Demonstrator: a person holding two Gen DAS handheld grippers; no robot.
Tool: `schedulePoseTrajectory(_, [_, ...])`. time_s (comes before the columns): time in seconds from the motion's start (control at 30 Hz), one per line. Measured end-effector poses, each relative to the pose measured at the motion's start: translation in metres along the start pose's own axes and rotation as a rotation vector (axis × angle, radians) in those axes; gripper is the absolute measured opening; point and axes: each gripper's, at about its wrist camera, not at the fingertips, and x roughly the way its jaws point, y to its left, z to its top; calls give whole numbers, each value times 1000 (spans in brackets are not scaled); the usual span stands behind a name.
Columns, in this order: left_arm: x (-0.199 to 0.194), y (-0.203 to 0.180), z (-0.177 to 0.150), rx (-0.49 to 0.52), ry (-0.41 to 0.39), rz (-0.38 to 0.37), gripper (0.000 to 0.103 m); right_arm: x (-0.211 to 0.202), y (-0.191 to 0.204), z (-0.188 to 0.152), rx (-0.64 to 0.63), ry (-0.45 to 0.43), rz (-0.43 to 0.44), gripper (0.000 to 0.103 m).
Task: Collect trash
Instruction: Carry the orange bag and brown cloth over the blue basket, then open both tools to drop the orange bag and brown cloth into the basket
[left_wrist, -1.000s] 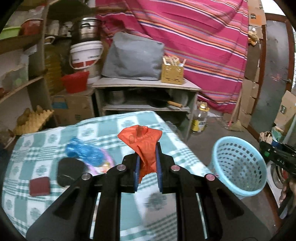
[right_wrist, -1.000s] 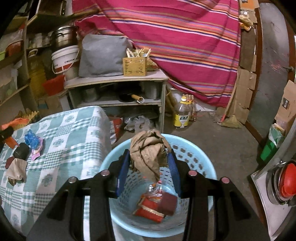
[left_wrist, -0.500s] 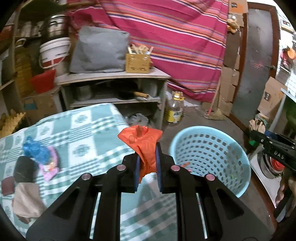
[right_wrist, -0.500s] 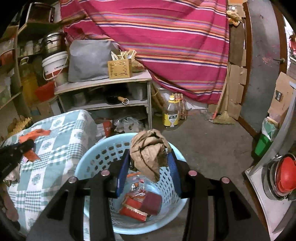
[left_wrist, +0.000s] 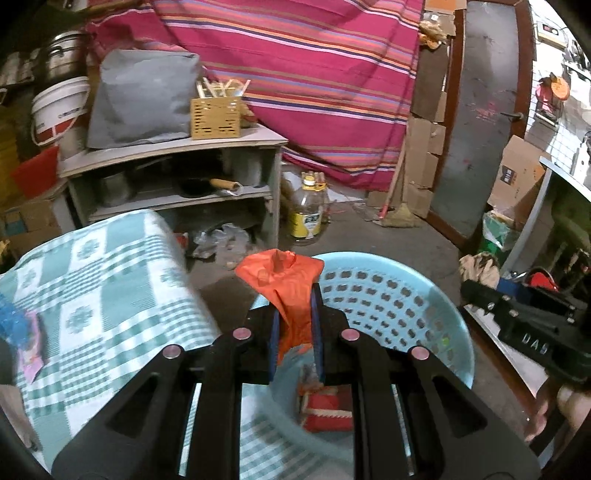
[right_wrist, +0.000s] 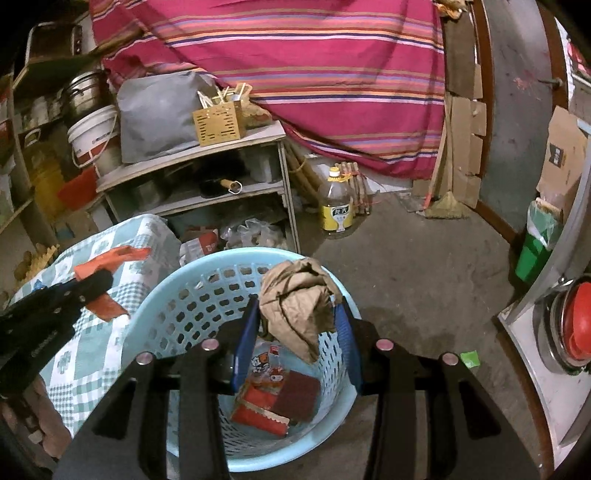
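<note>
My left gripper (left_wrist: 294, 306) is shut on a crumpled orange wrapper (left_wrist: 286, 280) and hangs over the near rim of the light blue basket (left_wrist: 439, 295) on the floor. From the right wrist view this gripper (right_wrist: 94, 286) and its orange wrapper (right_wrist: 110, 258) sit at the basket's left, over the table edge. My right gripper (right_wrist: 297, 314) is shut on a crumpled brown paper (right_wrist: 295, 299) directly above the basket (right_wrist: 155, 306). Red packets (right_wrist: 262, 406) and a maroon piece (right_wrist: 301, 393) lie in the basket's bottom.
A table with a green checked cloth (left_wrist: 96, 280) stands left of the basket, with blue and pink scraps (left_wrist: 22, 332) at its left edge. Behind are a grey shelf unit (left_wrist: 173, 173), an oil bottle (left_wrist: 308, 210), a broom (left_wrist: 397, 218) and a striped curtain (left_wrist: 314, 74).
My left gripper has carried the orange wrapper from above the table rightward to the basket's rim. The right gripper with the brown paper has shifted slightly over the basket.
</note>
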Motion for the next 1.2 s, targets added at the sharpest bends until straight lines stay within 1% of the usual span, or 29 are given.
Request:
schedulePoseTrajectory(0.17, [14,-11,6,6,17,-12,16,3,1,0,4,1,1,42])
schedulePoseTrajectory(0.3, [17,-8,7,-15,18,-15,19,6,1,1,2,0,-3,41])
schedulePoseTrajectory(0.37, [19,-4,7,-20,25,-15,29,8,1,1,3,3,0,41])
schedulePoseTrajectory(0.43, [19,-1,7,-24,22,-8,36,9,1,2,1,6,-1,41])
schedulePoseTrajectory(0.47, [18,2,7,-30,22,-8,39,10,2,2,0,7,-1,41])
schedulePoseTrajectory(0.53, [18,6,7,-46,25,-17,40,10,2,2,0,7,-1,42])
schedulePoseTrajectory(0.6, [17,9,7,-53,29,-23,45,12,2,2,2,7,1,42])
schedulePoseTrajectory(0.67, [15,10,6,-50,19,-7,50,12,2,3,0,7,0,42])
schedulePoseTrajectory(0.73, [11,14,7,-48,13,6,51,12,2,3,-4,8,-2,42])
schedulePoseTrajectory(0.8, [6,18,6,-50,3,29,58,14,4,3,-13,10,-5,42])
schedulePoseTrajectory(0.87, [-1,25,6,-54,-12,59,69,16,5,2,-18,12,-4,42])
schedulePoseTrajectory(0.9, [-4,28,6,-57,-16,66,71,16,7,2,-20,11,-3,42])
schedulePoseTrajectory(0.93, [-9,34,6,-65,-22,74,76,17,9,2,-22,10,-3,42])
schedulePoseTrajectory(1.0, [-17,42,5,-73,-29,88,79,18,13,3,-31,11,-2,42])
schedulePoseTrajectory(1.03, [-23,47,5,-73,-33,98,83,18,16,3,-36,11,-1,42])
schedulePoseTrajectory(1.07, [-30,54,3,-74,-40,117,87,19,19,3,-41,13,0,43])
schedulePoseTrajectory(1.13, [-42,66,0,-78,-50,151,91,20,24,2,-57,15,-10,43])
schedulePoseTrajectory(1.17, [-47,72,-2,-81,-51,166,92,20,27,2,-61,16,-15,46])
schedulePoseTrajectory(1.2, [-52,78,-4,-85,-52,178,93,20,29,2,-63,15,-22,58])
